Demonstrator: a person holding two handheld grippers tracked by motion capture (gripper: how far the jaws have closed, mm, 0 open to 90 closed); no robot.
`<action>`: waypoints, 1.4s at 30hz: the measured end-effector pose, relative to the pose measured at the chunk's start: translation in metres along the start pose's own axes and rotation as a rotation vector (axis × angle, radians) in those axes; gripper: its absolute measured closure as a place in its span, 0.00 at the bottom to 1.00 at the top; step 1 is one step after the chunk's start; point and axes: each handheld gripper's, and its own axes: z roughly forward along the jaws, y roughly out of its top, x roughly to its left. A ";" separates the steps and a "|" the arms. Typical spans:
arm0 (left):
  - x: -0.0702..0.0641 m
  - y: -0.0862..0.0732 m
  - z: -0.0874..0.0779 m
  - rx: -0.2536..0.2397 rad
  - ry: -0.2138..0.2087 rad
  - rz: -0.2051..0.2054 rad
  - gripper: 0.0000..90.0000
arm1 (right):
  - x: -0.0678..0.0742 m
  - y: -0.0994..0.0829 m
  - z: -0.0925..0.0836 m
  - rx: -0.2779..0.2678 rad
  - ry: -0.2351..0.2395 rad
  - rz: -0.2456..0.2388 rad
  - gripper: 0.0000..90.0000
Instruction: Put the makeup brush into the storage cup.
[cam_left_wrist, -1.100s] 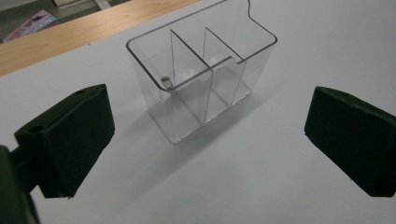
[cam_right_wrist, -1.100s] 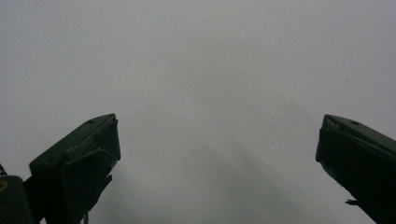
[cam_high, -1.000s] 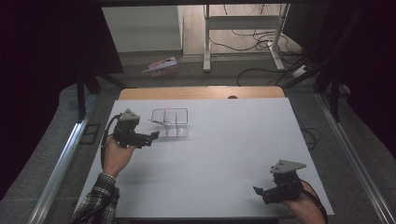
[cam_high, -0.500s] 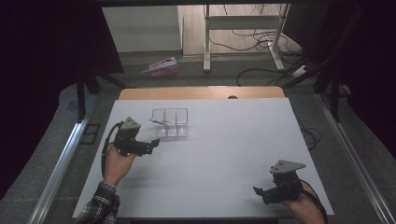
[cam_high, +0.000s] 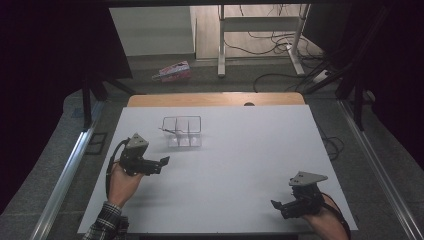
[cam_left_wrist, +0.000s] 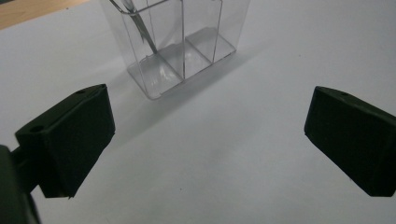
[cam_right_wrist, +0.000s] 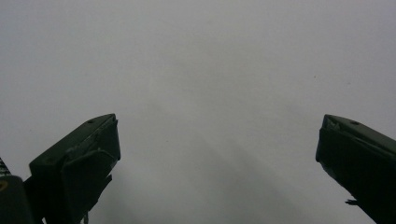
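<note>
My right tongs (cam_high: 278, 206) hang low over the near right of the white table (cam_high: 250, 150), spread wide and gripping nothing. My left tongs (cam_high: 163, 161) sit over the near left, jaws also wide apart and empty. Just beyond them, apart from the jaws, stands a clear plastic divided organizer (cam_left_wrist: 180, 42). A thin metal tool (cam_left_wrist: 140, 28) leans tilted in its left compartment.

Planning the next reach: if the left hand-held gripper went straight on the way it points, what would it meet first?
Probably the clear divided container, ahead between the open jaws of the left hand-held gripper; only bare white table lies before it.
</note>
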 end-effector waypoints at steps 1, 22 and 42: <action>0.000 -0.001 0.000 0.001 -0.002 0.001 0.02 | 0.000 0.000 0.000 -0.001 0.001 0.001 0.00; -0.016 -0.019 -0.015 0.014 0.015 0.022 0.02 | -0.001 0.000 -0.001 -0.016 0.003 0.008 0.00; -0.020 -0.037 -0.031 0.011 0.020 -0.001 0.01 | 0.000 0.000 -0.001 -0.010 0.001 0.007 0.00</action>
